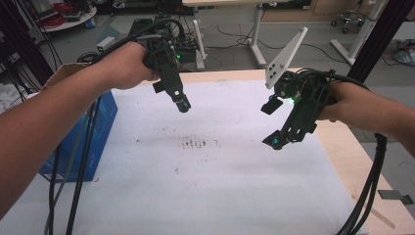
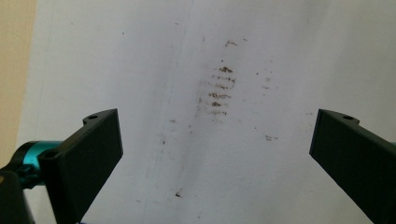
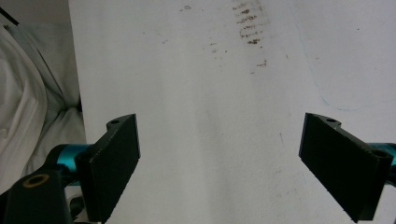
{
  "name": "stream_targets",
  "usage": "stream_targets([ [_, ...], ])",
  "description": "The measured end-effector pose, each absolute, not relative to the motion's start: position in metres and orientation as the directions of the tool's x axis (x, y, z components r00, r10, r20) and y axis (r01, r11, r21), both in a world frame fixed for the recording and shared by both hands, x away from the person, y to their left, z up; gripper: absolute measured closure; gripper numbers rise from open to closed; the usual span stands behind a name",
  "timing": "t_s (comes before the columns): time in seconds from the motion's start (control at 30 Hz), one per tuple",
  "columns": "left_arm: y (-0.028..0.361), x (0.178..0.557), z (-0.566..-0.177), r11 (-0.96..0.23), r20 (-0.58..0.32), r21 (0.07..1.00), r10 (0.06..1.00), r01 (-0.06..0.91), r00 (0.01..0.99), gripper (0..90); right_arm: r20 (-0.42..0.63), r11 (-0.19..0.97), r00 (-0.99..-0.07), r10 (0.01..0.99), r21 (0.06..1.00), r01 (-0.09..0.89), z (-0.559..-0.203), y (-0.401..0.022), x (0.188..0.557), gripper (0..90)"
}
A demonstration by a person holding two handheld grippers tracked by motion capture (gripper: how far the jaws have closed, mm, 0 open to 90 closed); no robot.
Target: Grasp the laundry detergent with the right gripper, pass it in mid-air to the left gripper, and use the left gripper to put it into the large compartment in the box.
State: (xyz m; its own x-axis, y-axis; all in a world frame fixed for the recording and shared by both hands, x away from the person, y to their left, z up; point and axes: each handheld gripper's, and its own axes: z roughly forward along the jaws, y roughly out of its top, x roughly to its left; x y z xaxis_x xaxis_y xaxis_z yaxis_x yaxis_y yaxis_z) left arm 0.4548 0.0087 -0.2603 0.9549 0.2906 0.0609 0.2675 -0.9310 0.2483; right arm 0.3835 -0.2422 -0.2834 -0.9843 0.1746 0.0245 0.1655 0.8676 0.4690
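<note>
The nearest item to both tools is the patch of brown marks point(image 1: 194, 143) on the white sheet point(image 1: 220, 196) that covers the counter point(image 1: 357, 166). In the high view the patch lies near the middle of the sheet, between the two tools and slightly toward the person. It is a short stack of smeared dashes. Whether it is a stain or loose residue cannot be told.

The left gripper point(image 1: 182, 104) hangs above and just behind the patch, pointing down at it. In the left gripper view the patch point(image 2: 219, 88) sits ahead of the fingers point(image 2: 88, 154), on the centre line of the gap. The fingers are spread wide and hold nothing.

The right gripper point(image 1: 275, 141) hangs to the right of the patch, well apart from it, tilted down and inward. In the right gripper view the patch point(image 3: 250, 23) lies far ahead, near the upper edge. Its fingers point(image 3: 116, 158) are also spread, with bare sheet between them.

Judgement: the left tool is nearer; a straight descent would reach the patch.

Clearance: the sheet around the patch is bare. A blue box point(image 1: 100, 132) stands at the left counter edge, beside trailing cables point(image 1: 73, 196).
</note>
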Motion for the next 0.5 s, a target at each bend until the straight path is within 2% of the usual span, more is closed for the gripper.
stream_targets([
  [0.5, 0.013, 0.4562, -0.2619, -0.931, 0.057, 0.245, 0.293, 0.271, 0.954, 2.6, 0.027, 0.864, -0.985, 0.169, 0.478, 0.161, -0.2855, -0.2399, 0.3822, 12.0],
])
